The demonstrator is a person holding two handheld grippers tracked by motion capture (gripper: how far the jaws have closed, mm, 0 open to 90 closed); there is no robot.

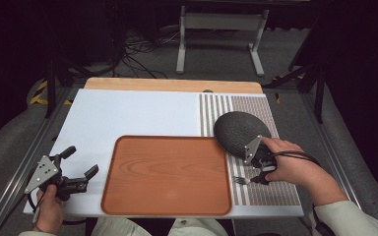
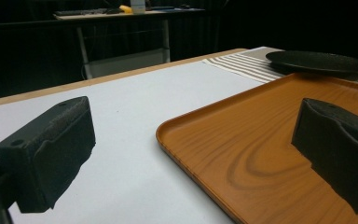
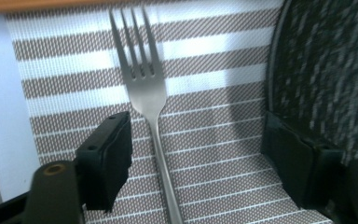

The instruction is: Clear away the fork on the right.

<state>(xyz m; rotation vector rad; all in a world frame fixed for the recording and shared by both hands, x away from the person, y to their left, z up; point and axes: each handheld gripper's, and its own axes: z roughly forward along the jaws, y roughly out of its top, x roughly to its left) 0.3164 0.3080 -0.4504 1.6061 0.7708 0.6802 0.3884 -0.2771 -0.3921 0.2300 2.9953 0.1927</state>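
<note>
No text, label, brand, number or sign can be read in any of the views.

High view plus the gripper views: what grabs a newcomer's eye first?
Probably the big orange-brown wooden tray, bare, at the near middle of the white table. Next, the dark round plate on the striped placemat to its right. Beside the plate, the right gripper stands over a silver fork, handle between the open jaws, pads not touching it.
</note>
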